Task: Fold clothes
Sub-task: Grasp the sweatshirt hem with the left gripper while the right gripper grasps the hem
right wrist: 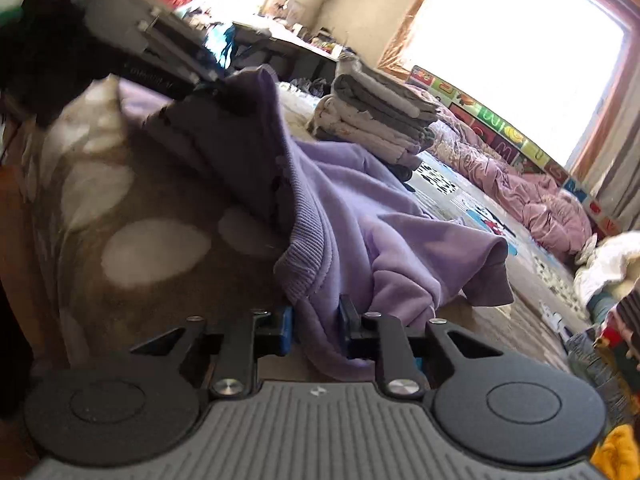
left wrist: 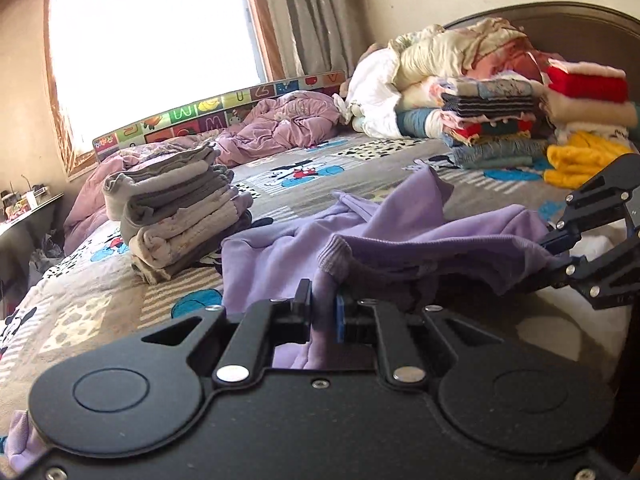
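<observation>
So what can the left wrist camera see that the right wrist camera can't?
Only the left wrist view shows the dark headboard, the red folded item on the colourful pile, and the right gripper from outside. Only the right wrist view shows the cluttered desk by the far wall, and the left gripper from outside. Both show the purple sweatshirt pinched by both grippers, the grey folded stack, the pink crumpled bedding, the alphabet mat and the bright window.
</observation>
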{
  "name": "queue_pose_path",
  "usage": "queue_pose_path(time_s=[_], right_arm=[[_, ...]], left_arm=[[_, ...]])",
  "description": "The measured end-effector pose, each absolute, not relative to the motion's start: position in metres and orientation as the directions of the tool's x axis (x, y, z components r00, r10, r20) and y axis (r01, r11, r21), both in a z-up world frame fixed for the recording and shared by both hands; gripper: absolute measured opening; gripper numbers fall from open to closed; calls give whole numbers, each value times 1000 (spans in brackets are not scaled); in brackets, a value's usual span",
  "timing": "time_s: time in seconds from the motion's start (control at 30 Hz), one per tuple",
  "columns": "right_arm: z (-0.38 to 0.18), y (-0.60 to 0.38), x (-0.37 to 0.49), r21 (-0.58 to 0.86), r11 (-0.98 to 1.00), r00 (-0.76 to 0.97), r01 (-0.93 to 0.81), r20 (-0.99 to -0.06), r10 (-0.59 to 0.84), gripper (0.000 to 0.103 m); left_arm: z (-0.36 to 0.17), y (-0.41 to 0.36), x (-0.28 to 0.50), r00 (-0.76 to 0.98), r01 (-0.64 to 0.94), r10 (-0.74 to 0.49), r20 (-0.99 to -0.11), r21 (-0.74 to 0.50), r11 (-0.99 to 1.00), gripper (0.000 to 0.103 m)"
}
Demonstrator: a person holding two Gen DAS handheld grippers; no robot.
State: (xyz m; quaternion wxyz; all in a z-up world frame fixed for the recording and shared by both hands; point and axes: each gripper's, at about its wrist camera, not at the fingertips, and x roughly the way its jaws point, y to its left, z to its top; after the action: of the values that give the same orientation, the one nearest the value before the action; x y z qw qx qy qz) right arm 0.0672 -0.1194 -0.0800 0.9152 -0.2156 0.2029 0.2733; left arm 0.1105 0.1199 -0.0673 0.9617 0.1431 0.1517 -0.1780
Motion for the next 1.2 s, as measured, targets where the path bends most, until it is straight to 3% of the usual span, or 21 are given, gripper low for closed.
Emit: queue_pose_path(time_s=[0.13,0.17,0.2,0.27,0.33,0.43,0.57,0.63,0.7,0.77,0.8,0.83,0.87,0.9,1.07,1.2], right_arm=[[-30,-146,105,5,842,798,-540,-314,514,16],[-18,-153,109,61,839,806,-540,-249,537,16],[-11,-158,110,86,833,807,-547,-210,552,16],[-18,-164,105,86,792,749,-604,-278,601,16],[-49,-164,92,-11,754,668,-657,-471,576,16],[-87,-160,60,-158,689,622,-707,-603,499,16],[-101,-155,29,-287,684,693,-670,-572,439,18],[-104,-139,25,-369,657,725,-657,-548,418,36],[-104,-133,33,-392,642,730,-659,-539,421,48],[-101,-128,45,-399,635,731,-662,-531,429,41],[-95,-131,55,-346,656,715,-671,-535,449,18],[-84,-139,66,-246,694,691,-676,-539,482,13],[-75,-145,74,-187,716,682,-673,-532,502,13],[-64,-150,81,-147,724,672,-674,-528,519,13],[-22,-157,110,-50,719,632,-693,-522,573,13],[-4,-152,123,-65,710,634,-701,-513,579,13]], left_arm=[[-41,121,113,968,220,-187,-166,207,953,11],[-37,119,101,963,254,-224,-148,239,937,10],[-46,117,89,941,322,-268,-204,308,895,10],[-62,112,64,883,455,-337,-326,426,782,10],[-78,108,41,815,571,-373,-444,504,648,10],[-89,109,32,784,603,-362,-504,481,636,10],[-104,110,19,737,643,-344,-581,448,621,10],[-100,111,14,723,657,-366,-586,418,628,11],[-87,111,12,716,666,-408,-567,379,642,11],[-88,98,20,702,680,-436,-564,348,645,11],[-88,91,24,695,687,-449,-561,332,647,13],[-89,84,29,688,693,-463,-559,317,647,18],[-89,78,33,681,700,-477,-556,301,648,33],[-89,71,37,674,706,-490,-553,286,648,40],[-91,37,59,637,736,-557,-534,206,644,27],[-92,10,76,606,758,-607,-514,143,636,27]])
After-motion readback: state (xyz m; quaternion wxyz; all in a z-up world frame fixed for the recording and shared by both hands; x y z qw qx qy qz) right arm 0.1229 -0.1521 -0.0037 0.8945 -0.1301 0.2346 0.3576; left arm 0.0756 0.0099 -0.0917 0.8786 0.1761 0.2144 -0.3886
